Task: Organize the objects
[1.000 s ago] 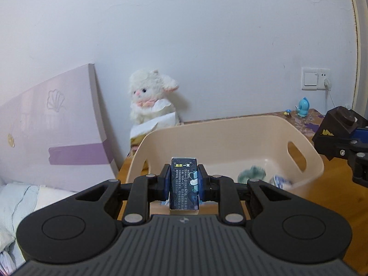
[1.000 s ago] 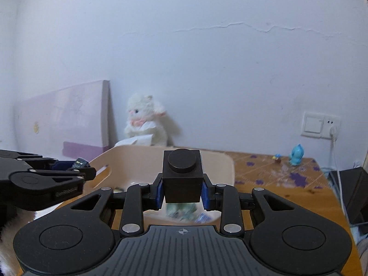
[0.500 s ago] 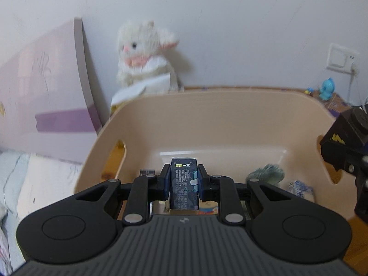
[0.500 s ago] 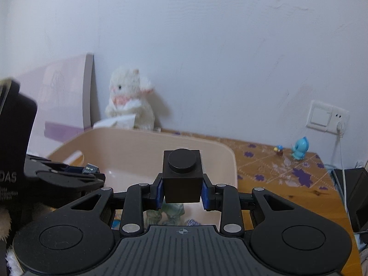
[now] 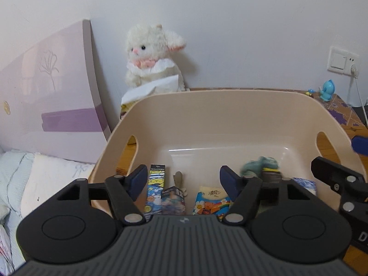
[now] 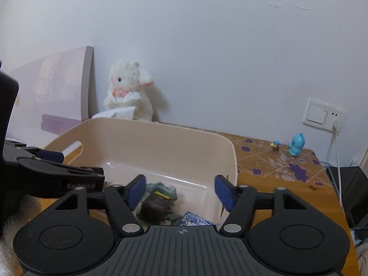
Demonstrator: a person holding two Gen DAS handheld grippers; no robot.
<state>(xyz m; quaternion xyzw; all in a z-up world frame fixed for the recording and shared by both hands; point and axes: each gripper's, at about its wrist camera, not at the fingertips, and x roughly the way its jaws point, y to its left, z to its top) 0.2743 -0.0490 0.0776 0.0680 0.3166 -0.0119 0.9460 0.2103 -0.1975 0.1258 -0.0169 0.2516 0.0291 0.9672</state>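
While tissue pack [image 5: 211, 199] shows left, figurine [image 6: 296, 147] shows right.

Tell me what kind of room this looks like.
Probably a bedroom at home: a white plush lamb sits against the wall, bedding lies beside a lilac headboard-like panel, and a beige storage bin stands on a wooden table.

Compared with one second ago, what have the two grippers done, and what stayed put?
Both let go. The left gripper opened, and its dark box now lies in the beige basket. The right gripper opened too; its black block rests inside by the green cloth. Plush lamb and blue figurine unchanged.
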